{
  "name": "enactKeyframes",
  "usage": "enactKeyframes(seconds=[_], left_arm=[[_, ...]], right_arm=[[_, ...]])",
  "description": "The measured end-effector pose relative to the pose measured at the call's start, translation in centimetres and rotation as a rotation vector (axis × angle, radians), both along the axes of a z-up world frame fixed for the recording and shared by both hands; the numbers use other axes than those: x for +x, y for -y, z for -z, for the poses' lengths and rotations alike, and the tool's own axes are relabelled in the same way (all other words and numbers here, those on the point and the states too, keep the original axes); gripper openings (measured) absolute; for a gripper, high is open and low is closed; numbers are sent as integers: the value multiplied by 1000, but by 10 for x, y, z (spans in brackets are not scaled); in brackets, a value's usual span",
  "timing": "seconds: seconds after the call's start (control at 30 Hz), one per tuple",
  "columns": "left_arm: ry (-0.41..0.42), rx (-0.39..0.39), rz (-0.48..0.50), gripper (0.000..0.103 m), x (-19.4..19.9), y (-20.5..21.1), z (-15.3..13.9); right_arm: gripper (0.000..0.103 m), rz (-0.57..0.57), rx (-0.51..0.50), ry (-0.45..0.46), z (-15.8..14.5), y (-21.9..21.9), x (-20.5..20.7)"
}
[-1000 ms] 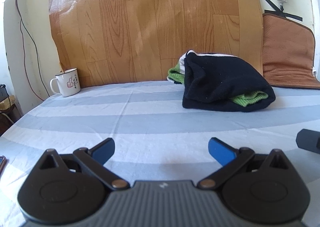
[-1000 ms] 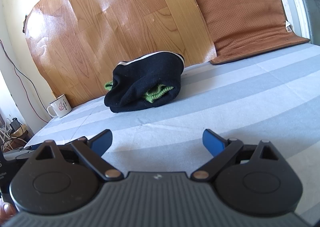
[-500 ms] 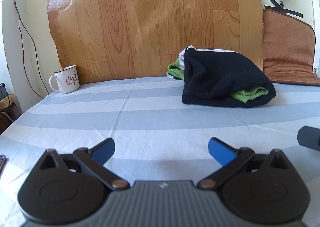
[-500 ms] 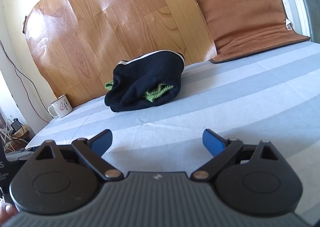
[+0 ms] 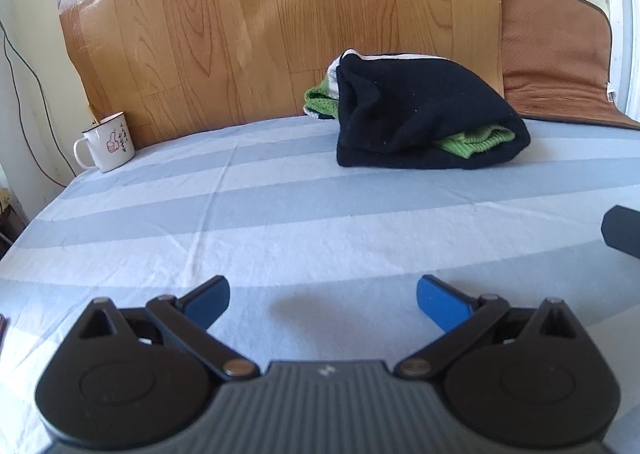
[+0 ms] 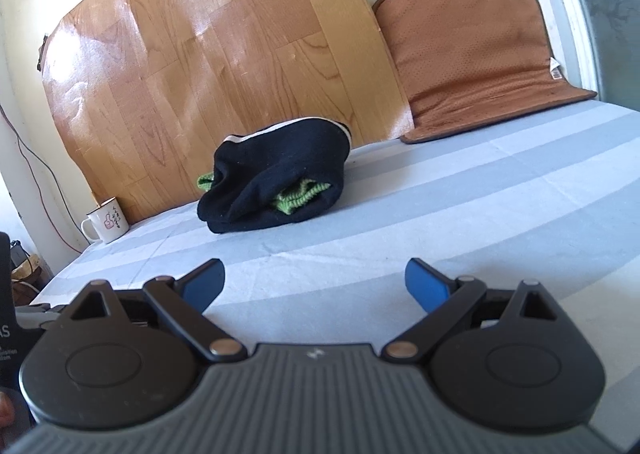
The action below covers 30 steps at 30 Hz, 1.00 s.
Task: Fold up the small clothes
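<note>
Lying at the far side of the striped sheet (image 5: 280, 222), the dark bundle of clothes (image 5: 420, 114) sits close against the wood-patterned board (image 5: 280, 14) that leans on the wall. The bundle is a black garment folded over on itself, with a green knit piece (image 5: 472, 140) showing from its open mouth and again behind its far left corner, and a white edge along the top. In the left wrist view its long axis runs roughly left to right, parallel to the board, with the open mouth facing the near right. In the right wrist view the same bundle (image 6: 276, 182) lies slantwise, its mouth turned toward the camera.

A white mug (image 5: 106, 142) stands at the sheet's left edge, well apart from the bundle, and a brown cushion (image 6: 472, 62) leans at the far right.

The left gripper (image 5: 322, 296) is held low over the near part of the sheet, pointing toward the bundle, its blue-tipped fingers (image 5: 438, 300) spread wide with nothing between them. The right gripper (image 6: 316, 280) is likewise low and near, aimed slightly right of the bundle, spread wide and holding nothing. Both are well apart from the clothes.
</note>
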<state>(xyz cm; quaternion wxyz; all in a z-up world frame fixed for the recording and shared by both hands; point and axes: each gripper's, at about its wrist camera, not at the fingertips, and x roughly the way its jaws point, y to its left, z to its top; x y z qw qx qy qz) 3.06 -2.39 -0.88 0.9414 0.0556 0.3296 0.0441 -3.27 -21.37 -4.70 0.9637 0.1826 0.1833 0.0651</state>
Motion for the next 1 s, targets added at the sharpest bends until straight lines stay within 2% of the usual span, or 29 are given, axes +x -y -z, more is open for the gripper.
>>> enactKeyframes(seconds=[0.13,0.37,0.8,1.0], left_arm=[[-34,-24,-7,103,-5,2,-3],[-28,-37,7,103,-19,10,-18],[8,34,-3,103,-44,26,-42],[16,38,5,103,-51,27,-46]], right_arm=[[98,13,-3,-9,-1,2,-6],[98,3,-8,-10,-11,2,-17],[98,-25,-2,38,-33,-4,-34],[98,-22,7,33,-33,-4,-36]])
